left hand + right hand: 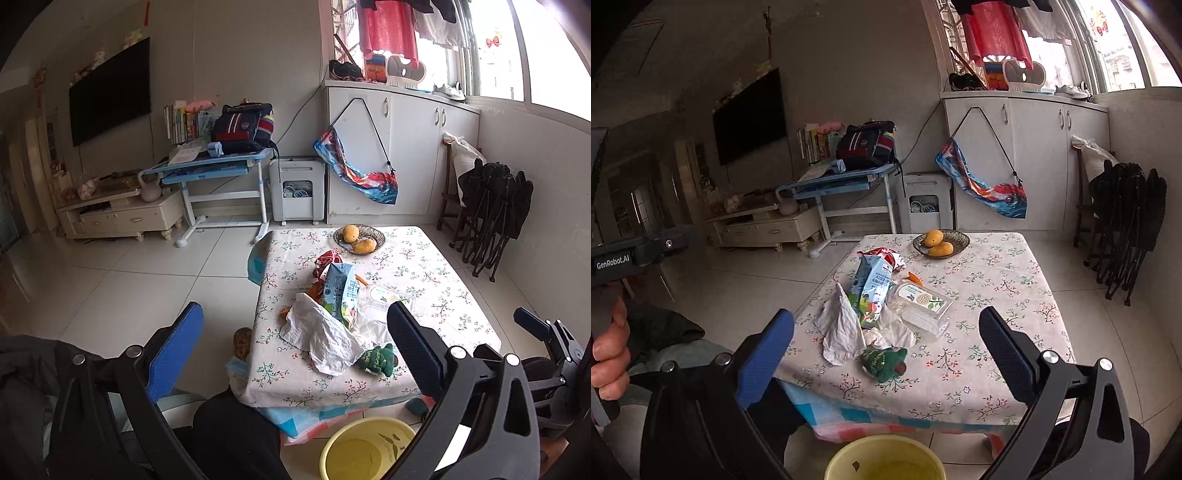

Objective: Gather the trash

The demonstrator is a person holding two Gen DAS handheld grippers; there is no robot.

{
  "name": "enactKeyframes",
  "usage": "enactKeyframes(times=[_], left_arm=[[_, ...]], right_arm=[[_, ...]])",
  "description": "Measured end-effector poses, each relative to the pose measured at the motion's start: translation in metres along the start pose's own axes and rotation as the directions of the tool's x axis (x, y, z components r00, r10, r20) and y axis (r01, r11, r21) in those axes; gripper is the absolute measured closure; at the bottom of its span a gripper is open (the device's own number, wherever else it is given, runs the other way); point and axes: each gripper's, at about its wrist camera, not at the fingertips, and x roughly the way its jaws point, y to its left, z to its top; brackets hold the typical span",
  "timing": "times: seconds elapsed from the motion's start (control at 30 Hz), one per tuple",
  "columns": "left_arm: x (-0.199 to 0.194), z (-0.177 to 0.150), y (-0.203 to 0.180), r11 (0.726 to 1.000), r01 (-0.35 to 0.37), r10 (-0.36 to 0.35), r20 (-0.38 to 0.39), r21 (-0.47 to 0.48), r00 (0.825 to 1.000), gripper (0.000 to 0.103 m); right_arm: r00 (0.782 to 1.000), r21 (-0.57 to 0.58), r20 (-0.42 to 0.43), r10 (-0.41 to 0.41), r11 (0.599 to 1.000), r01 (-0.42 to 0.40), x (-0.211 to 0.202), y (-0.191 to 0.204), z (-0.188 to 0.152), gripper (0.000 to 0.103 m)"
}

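A pile of trash lies on the floral-cloth table: a blue milk carton, crumpled white tissue, a clear plastic box, a red wrapper and orange peel bits. A green plush toy lies at the near edge. A yellow bin stands on the floor below. My left gripper and right gripper are both open and empty, held back above the table's near edge.
A bowl with two mangoes sits at the table's far side. Folded black chairs lean on the right wall. A blue desk, a white appliance and a TV stand stand behind.
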Motion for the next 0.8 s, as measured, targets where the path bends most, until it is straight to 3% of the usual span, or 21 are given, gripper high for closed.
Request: enactKeyframes(times=[0.8], left_arm=[[-0.030, 0.001, 0.013, 1.000, 0.008, -0.008, 0.029, -0.028, 1.000, 0.007]], right_arm=[[0.998, -0.064, 0.046, 0.038, 0.997, -0.035, -0.033, 0.040, -0.003, 0.007]])
